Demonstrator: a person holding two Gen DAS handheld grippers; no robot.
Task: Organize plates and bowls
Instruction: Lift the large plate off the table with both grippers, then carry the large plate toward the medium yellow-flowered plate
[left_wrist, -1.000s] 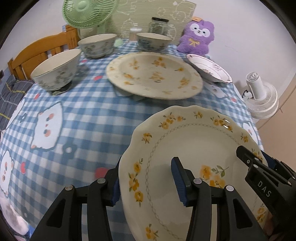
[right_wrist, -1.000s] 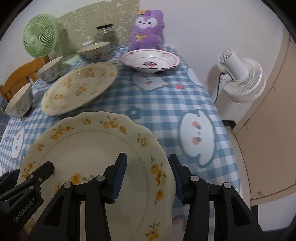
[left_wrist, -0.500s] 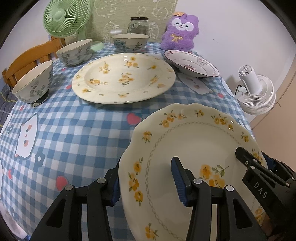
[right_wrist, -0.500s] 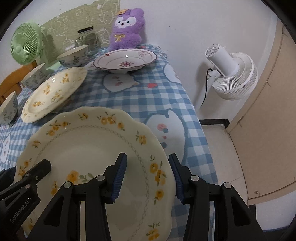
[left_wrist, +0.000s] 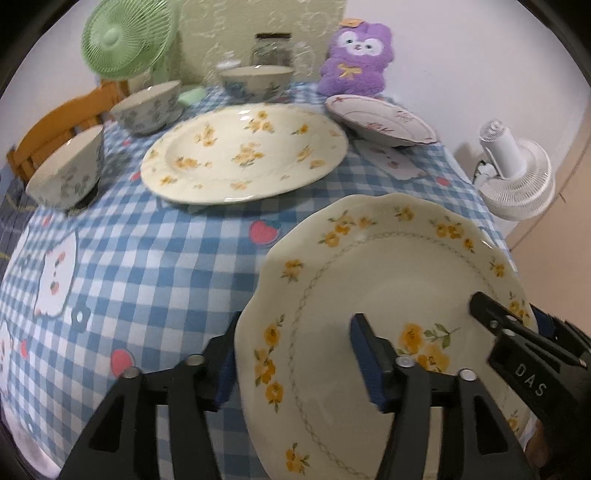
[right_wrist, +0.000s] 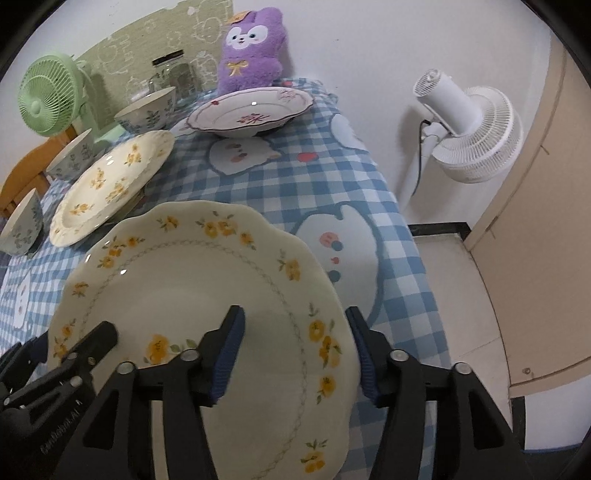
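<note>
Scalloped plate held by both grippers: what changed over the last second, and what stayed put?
The scalloped plate was carried rightward along the table edge and slightly away from the other dishes; in both wrist views the table contents slid left. Both the left gripper and right gripper kept their hold on its rim. The flowered plate and bowls stayed put.

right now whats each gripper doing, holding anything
left gripper: jaws shut on the scalloped plate, at its left rim.
right gripper: jaws shut on the same plate, right rim.

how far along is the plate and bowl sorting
Nothing looks stacked yet. In hand: the scalloped plate, gripped by the left gripper and right gripper. Left: the yellow-flowered plate, red-patterned plate and three bowls sit apart on the table.
</note>
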